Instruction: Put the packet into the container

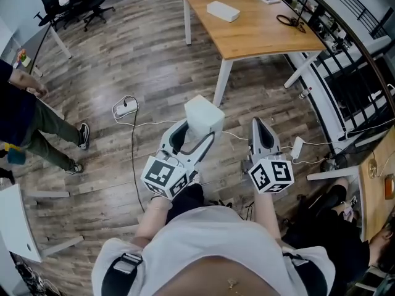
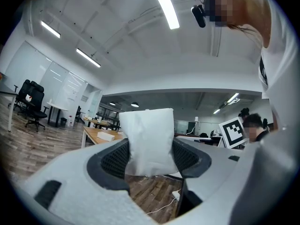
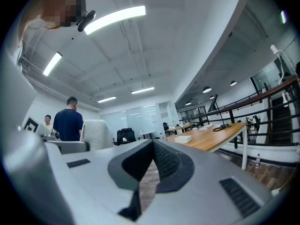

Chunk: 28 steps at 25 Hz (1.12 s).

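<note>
While left gripper (image 1: 199,134) clamps a plain white upright packet (image 2: 149,139), right gripper (image 1: 258,126) jaws together.

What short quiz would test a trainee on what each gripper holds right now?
1. True or false: the left gripper is shut on the white packet.
2. The right gripper is: A open and empty; B shut and empty; C shut on the packet.
3. In the head view, what white thing lies on the wooden table near its left edge?
Key: 1 true; 2 B; 3 a white box.
</note>
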Each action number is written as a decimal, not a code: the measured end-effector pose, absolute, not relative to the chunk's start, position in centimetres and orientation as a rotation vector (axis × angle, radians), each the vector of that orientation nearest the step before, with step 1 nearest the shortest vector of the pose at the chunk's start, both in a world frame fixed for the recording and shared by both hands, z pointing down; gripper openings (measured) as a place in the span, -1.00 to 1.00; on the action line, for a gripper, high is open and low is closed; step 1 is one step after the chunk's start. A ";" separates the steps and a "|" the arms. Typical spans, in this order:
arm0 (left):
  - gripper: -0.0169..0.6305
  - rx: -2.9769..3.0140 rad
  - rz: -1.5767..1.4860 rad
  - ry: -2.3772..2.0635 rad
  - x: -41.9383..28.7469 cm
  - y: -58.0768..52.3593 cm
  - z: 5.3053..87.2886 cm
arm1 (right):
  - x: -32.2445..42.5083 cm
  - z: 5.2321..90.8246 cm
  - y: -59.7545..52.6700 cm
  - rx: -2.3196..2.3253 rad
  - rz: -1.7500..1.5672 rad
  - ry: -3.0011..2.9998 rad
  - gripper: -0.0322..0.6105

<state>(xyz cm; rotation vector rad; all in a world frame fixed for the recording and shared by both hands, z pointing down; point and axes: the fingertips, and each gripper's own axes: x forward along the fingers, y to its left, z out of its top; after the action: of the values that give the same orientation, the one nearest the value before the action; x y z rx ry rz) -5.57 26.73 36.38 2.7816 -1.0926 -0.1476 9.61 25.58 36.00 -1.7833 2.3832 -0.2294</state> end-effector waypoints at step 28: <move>-0.04 2.819 -0.118 -1.064 -7.0 14.6 36.8 | 6.7 36.5 12.1 -1.755 -0.251 2.384 -0.87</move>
<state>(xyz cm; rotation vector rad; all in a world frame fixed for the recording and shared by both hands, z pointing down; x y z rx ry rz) -7.02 14.63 36.78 2.8188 -1.0641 -0.1183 6.66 12.05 36.55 -1.7550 2.3837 -0.2509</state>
